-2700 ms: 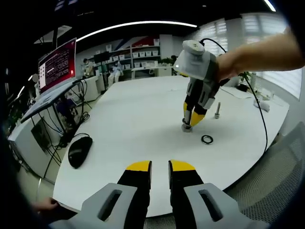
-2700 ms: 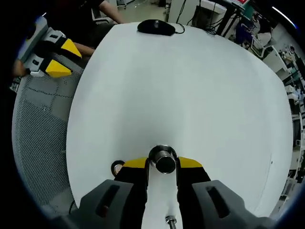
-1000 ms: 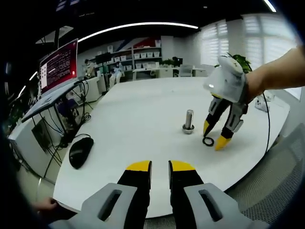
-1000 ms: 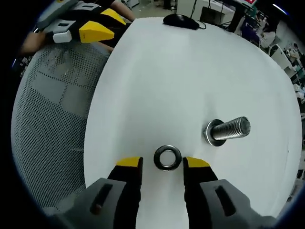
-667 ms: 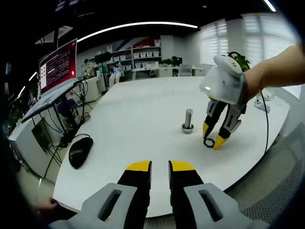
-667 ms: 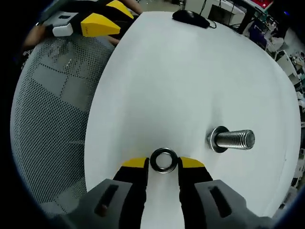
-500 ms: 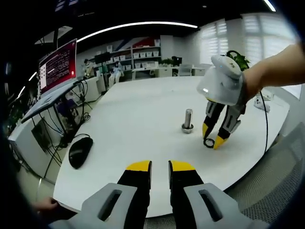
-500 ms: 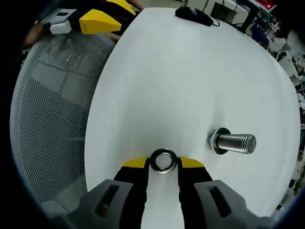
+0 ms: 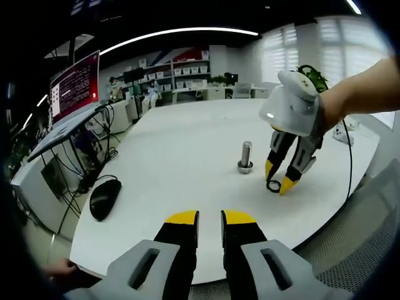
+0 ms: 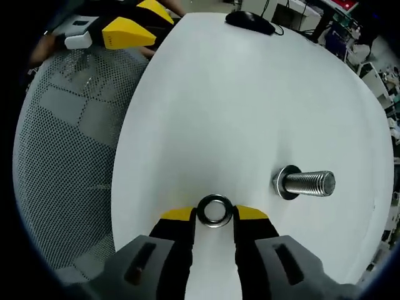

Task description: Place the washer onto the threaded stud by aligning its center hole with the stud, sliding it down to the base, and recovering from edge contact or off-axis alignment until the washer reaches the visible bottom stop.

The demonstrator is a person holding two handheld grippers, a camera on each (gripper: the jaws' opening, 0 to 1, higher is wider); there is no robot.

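A dark metal washer [image 10: 214,210] lies flat on the white table [image 10: 237,106], and my right gripper [image 10: 214,214] is shut on it, one yellow tip at each side. The threaded stud [image 10: 306,183] stands upright on its flanged base just right of the washer. In the left gripper view the right gripper [image 9: 275,177] points down at the washer [image 9: 272,185], a short way right of the stud [image 9: 245,156]. My left gripper [image 9: 210,219] hangs over the table's near edge, its jaws almost together with nothing between them.
A black mouse [image 9: 104,198] lies at the table's left edge, with cables, a laptop and a red-lit screen [image 9: 75,84] beyond. A mesh chair [image 10: 62,156] stands against the table. A cable [image 9: 343,150] trails from the right gripper. A hand [image 9: 60,268] rests at the lower left.
My right gripper came down from a wider stance and shut on the washer beside the stud; since half a second ago it barely moved. The left gripper has stayed still.
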